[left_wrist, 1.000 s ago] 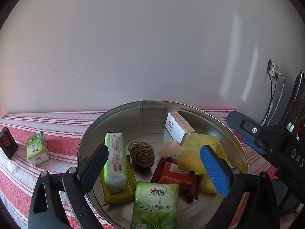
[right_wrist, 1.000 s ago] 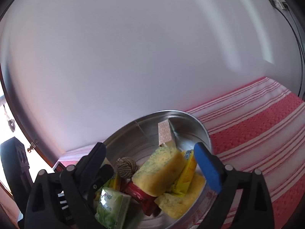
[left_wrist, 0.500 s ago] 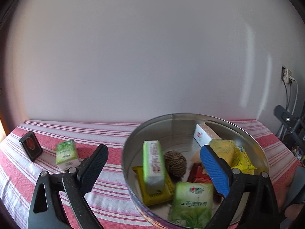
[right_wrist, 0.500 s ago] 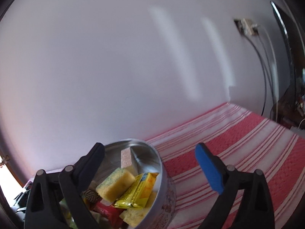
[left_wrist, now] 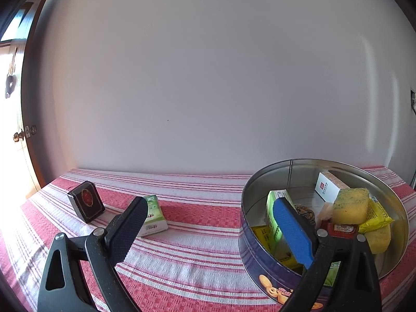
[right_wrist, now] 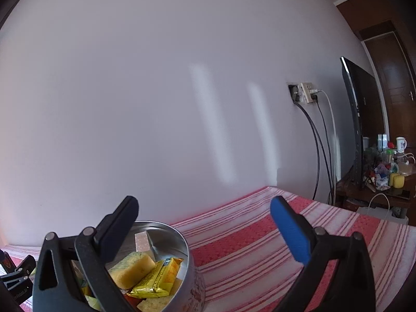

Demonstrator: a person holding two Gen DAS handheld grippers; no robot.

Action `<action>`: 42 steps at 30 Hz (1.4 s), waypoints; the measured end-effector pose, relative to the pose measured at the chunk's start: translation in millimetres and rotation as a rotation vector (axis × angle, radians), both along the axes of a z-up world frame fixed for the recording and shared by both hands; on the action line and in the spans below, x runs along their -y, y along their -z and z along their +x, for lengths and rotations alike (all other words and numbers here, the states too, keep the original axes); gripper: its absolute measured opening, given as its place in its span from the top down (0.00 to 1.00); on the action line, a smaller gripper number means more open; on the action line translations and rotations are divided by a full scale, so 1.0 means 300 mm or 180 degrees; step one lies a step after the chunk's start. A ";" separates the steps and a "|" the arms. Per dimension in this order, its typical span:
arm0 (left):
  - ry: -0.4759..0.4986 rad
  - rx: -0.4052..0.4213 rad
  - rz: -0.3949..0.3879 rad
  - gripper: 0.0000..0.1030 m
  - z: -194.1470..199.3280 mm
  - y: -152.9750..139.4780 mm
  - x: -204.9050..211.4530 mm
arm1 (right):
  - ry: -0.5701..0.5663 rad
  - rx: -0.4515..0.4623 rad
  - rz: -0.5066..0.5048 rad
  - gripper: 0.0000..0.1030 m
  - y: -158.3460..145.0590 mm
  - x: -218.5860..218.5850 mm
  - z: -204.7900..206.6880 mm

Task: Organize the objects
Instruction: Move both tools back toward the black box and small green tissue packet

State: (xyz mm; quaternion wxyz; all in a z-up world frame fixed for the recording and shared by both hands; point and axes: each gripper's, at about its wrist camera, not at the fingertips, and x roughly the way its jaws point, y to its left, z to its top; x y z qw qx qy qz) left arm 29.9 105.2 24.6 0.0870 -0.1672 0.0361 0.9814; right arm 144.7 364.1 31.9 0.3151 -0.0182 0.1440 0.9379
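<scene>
A round metal tin [left_wrist: 262, 257] sits on the red-striped cloth, holding a yellow sponge [left_wrist: 351, 205], a white box [left_wrist: 328, 188], yellow packets [left_wrist: 377, 214], a rope ball and green packs. A green tissue pack [left_wrist: 153, 217] and a small black box [left_wrist: 86, 205] lie on the cloth left of the tin. My left gripper [left_wrist: 210, 234] is open and empty, between the tissue pack and the tin. My right gripper [right_wrist: 205, 234] is open and empty, right of the tin [right_wrist: 187, 249], with the sponge [right_wrist: 131, 267] at lower left.
A white wall runs close behind the table. A wall socket with hanging cables [right_wrist: 306, 96], a dark screen [right_wrist: 361, 119] and a cluttered side table [right_wrist: 384, 171] stand to the right. A door with a knob [left_wrist: 19, 136] is at the far left.
Both grippers have swung away from over the tin: the left one leftward toward the tissue pack and black box, the right one rightward over the bare cloth. Both stayed open.
</scene>
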 end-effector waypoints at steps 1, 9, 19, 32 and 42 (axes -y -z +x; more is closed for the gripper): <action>0.0004 0.0033 0.0033 0.04 -0.017 0.015 0.000 | -0.0010 0.0020 -0.0045 0.00 0.002 0.007 -0.001; 0.0023 0.0160 0.0130 0.04 -0.028 0.020 0.106 | -0.0049 0.0009 -0.0027 0.00 -0.003 0.131 0.026; -0.0068 0.0182 0.0086 0.04 -0.062 0.023 0.245 | -0.0343 0.0110 -0.0089 0.00 0.015 0.322 -0.028; -0.0345 0.0241 0.0085 0.04 -0.177 0.029 0.466 | -0.0794 0.0242 -0.0040 0.00 0.036 0.576 -0.214; -0.0601 0.0299 0.0044 0.04 -0.291 0.034 0.662 | -0.1171 0.0434 -0.0038 0.01 0.060 0.736 -0.373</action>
